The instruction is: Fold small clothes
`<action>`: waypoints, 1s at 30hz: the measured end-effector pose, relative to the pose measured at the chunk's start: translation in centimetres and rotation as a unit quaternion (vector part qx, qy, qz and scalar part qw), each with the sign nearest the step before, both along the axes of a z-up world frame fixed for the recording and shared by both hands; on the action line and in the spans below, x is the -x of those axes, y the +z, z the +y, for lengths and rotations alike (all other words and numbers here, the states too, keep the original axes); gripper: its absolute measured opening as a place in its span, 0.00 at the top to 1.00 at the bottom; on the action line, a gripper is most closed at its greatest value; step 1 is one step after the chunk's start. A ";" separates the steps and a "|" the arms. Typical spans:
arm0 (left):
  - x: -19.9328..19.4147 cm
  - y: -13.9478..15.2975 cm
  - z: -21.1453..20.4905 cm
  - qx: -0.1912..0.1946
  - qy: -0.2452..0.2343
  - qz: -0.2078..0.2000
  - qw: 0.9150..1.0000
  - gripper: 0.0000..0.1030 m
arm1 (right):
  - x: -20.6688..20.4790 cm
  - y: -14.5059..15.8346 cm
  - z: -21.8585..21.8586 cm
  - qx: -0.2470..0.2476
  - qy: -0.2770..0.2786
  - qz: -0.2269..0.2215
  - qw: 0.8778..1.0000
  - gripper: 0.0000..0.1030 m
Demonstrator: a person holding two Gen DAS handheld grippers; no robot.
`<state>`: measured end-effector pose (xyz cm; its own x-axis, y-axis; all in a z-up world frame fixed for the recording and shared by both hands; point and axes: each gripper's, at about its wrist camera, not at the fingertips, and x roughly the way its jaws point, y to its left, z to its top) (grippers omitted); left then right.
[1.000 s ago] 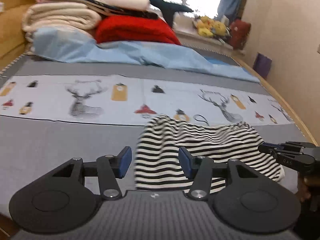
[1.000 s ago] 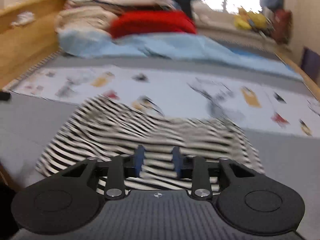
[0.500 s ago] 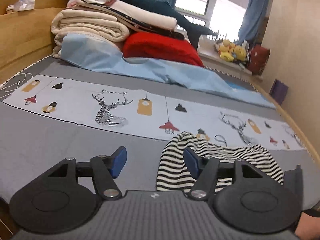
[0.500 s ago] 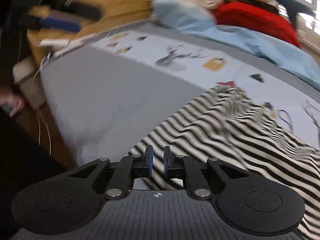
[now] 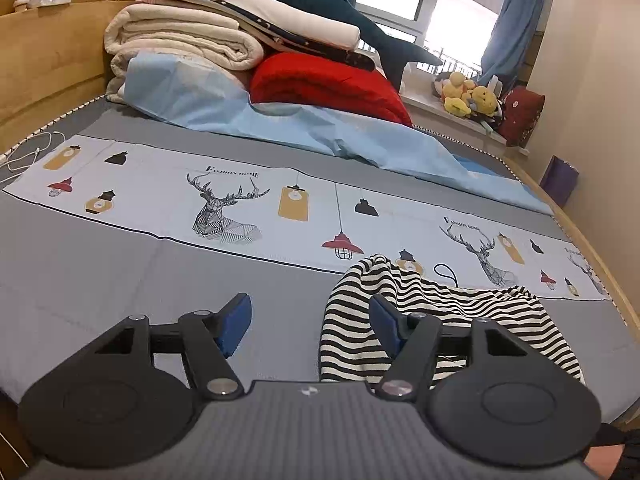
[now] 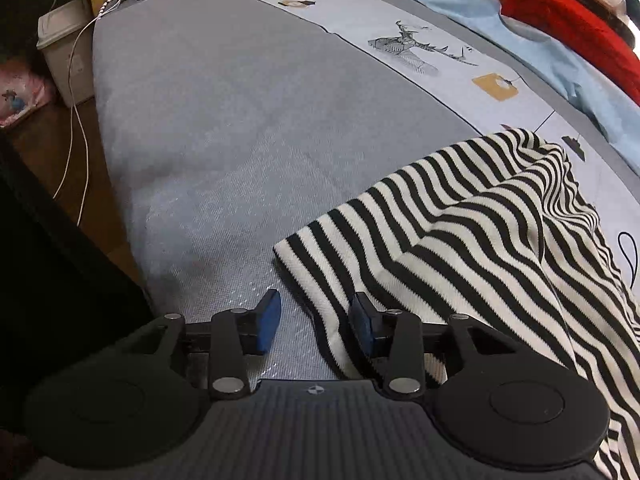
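Note:
A black-and-white striped garment [image 5: 460, 312] lies rumpled on the grey bed cover, partly folded over itself; it fills the right of the right wrist view [image 6: 480, 232]. My left gripper [image 5: 308, 324] is open and empty, just left of the garment's near left edge. My right gripper [image 6: 314, 320] is open and empty, low over the bed, with the garment's near corner between its blue pads [image 6: 268, 320].
A stack of folded blankets, a red quilt [image 5: 320, 84] and a light blue sheet lie at the bed's far end. A printed deer strip [image 5: 224, 208] crosses the bed. The bed's left edge, a white cable [image 6: 76, 120] and a bin [image 6: 68, 52] show at the left.
My right gripper has opened and swung left to the garment's near corner. My left gripper has stayed open and drifted left, off the garment.

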<state>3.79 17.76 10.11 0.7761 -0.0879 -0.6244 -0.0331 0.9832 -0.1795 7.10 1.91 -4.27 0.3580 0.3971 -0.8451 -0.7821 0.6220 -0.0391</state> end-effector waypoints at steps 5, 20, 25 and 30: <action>-0.2 -0.1 0.2 0.005 0.000 0.001 1.000 0.31 | 0.2 0.1 -0.1 0.006 0.007 -0.018 1.000 0.72; -7.6 -4.6 -2.5 0.138 -0.065 0.119 0.981 0.16 | -1.7 8.0 -10.1 -0.180 -0.100 -0.043 0.978 0.94; -11.9 -9.6 -5.2 0.234 -0.046 0.202 0.950 0.14 | -1.4 9.5 -13.9 -0.211 -0.120 -0.052 0.969 0.94; -14.7 -11.3 -8.8 0.243 -0.067 0.233 0.939 0.14 | -1.2 9.7 -16.0 -0.214 -0.117 -0.059 0.968 0.94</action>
<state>18.51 8.98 -1.23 0.3901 -0.5276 -0.7547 -0.1019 0.7898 -0.6048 8.32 -14.06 5.47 0.5648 0.5986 -0.5680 -0.6236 0.7604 0.1813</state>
